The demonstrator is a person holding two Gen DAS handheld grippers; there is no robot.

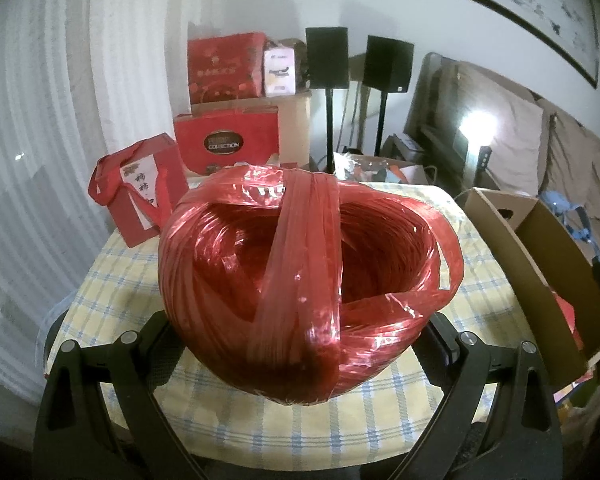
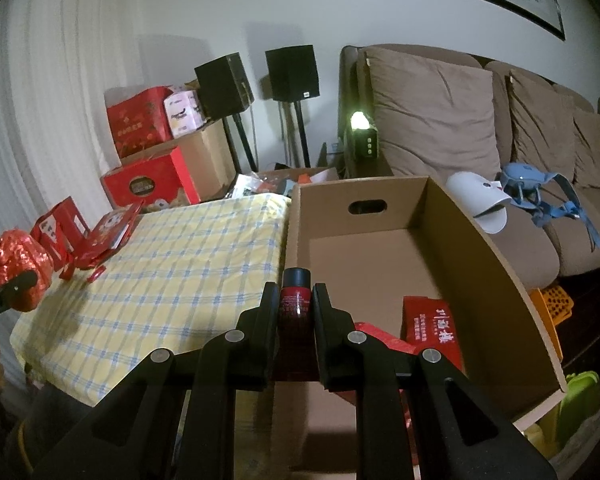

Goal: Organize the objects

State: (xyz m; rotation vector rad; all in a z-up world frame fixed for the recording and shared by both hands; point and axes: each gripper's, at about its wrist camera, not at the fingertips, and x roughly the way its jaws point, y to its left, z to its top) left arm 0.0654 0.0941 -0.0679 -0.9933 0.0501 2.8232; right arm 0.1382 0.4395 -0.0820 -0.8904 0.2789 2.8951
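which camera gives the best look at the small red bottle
The right wrist view: the red bottle stands clamped between the right gripper fingers, over the cardboard box. The left wrist view does not show it.

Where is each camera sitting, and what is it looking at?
Left wrist view: sits on the left gripper, looking forward and down at the ball of red string held between its black fingers.
Right wrist view: sits on the right gripper, looking forward and down over the cardboard box; its fingers clamp a small red bottle.
Both views share the checked tablecloth, the box, the two black speakers, and the string ball, seen far left in the right view.
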